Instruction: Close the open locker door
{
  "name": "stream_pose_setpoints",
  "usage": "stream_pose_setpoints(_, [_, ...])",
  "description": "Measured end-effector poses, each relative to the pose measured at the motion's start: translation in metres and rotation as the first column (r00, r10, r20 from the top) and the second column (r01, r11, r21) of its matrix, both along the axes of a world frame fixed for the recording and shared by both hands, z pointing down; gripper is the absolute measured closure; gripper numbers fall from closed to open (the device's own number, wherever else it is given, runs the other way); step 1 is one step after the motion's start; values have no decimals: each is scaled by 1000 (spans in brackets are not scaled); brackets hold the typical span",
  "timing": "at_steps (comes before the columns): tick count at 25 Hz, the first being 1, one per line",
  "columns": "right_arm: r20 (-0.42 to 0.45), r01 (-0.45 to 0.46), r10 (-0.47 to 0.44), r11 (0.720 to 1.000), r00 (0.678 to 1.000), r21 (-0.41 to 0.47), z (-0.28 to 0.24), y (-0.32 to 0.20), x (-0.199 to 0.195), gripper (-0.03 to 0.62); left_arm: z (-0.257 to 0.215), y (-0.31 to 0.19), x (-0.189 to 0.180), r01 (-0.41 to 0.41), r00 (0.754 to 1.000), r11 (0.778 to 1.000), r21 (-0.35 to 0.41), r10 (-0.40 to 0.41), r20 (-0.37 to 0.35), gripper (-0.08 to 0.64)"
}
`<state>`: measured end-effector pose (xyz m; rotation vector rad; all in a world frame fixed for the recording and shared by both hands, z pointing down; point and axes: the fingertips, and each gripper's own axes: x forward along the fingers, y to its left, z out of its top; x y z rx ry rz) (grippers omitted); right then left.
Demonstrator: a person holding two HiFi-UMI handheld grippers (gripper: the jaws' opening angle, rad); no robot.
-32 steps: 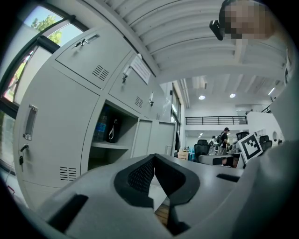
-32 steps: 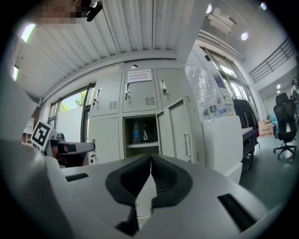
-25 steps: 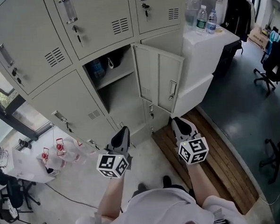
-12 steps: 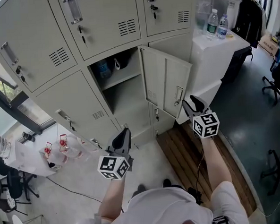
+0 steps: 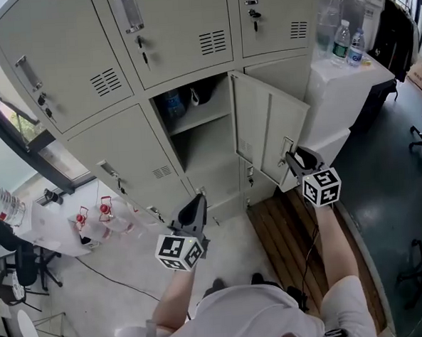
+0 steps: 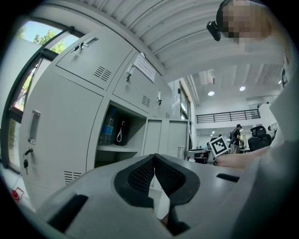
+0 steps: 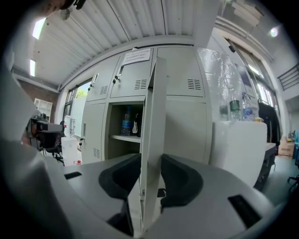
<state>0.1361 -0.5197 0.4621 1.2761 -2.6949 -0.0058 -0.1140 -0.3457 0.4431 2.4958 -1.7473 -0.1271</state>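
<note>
The open locker door (image 5: 273, 135) stands out from the grey lockers, hinged at the right of its open compartment (image 5: 206, 139). My right gripper (image 5: 294, 158) is at the door's free edge by the handle. In the right gripper view the door's edge (image 7: 152, 140) runs upright between the two pads, and my right gripper (image 7: 150, 179) has just been closing on it; both pads touch the panel. My left gripper (image 5: 197, 204) hangs low in front of the lower lockers, apart from the door. Seen from the left gripper view, my left gripper (image 6: 154, 161) has its pads together and holds nothing.
A water bottle (image 5: 171, 104) and a dark item sit on the compartment's upper shelf. A white cabinet (image 5: 334, 85) with bottles on top stands right of the lockers. A wooden pallet (image 5: 287, 241) lies on the floor beneath my right arm. Red-handled items (image 5: 93, 215) lie at the left.
My right gripper has travelled up and to the right from beside the left one to the door's free edge, and its jaws now straddle that edge. The left gripper has barely moved.
</note>
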Motion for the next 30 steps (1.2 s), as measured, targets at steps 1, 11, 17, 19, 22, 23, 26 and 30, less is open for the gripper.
stream_pose_setpoints(1, [4, 1, -1, 1000, 1000, 0, 0, 2, -1, 462, 0, -1, -1, -2, 1000, 1000, -1, 2, -1, 552])
stream_pose_setpoints(11, [-22, 99, -98, 995, 995, 25, -2, 47, -57, 483, 6, 3, -32, 7, 1000, 1000, -14, -7, -11, 552])
stream_pose_setpoints(17, [-16, 173, -172, 984, 985, 35, -3, 79, -118, 465, 8, 5, -62, 24, 1000, 1000, -15, -24, -20, 552])
stream_pose_setpoints(19, [-13, 195, -194, 980, 981, 34, -3, 86, -138, 462, 8, 7, -70, 25, 999, 1000, -10, -25, -27, 552])
stream_pose_setpoints(22, [-38, 234, -233, 972, 972, 36, -4, 92, -169, 473, 6, 10, -81, 23, 999, 1000, 11, -22, -38, 552])
stream_pose_setpoints(23, [-52, 247, -245, 968, 968, 39, -5, 93, -180, 480, 5, 11, -85, 24, 999, 1000, 15, -23, -39, 552])
stream_pose_setpoints(26, [-73, 274, -270, 961, 960, 45, -6, 92, -213, 491, 6, 12, -98, 32, 999, 999, 14, -31, -42, 552])
stream_pose_setpoints(30, [-54, 297, -296, 954, 954, 30, -8, 83, -256, 502, 9, 16, -117, 47, 998, 999, 9, -47, -50, 552])
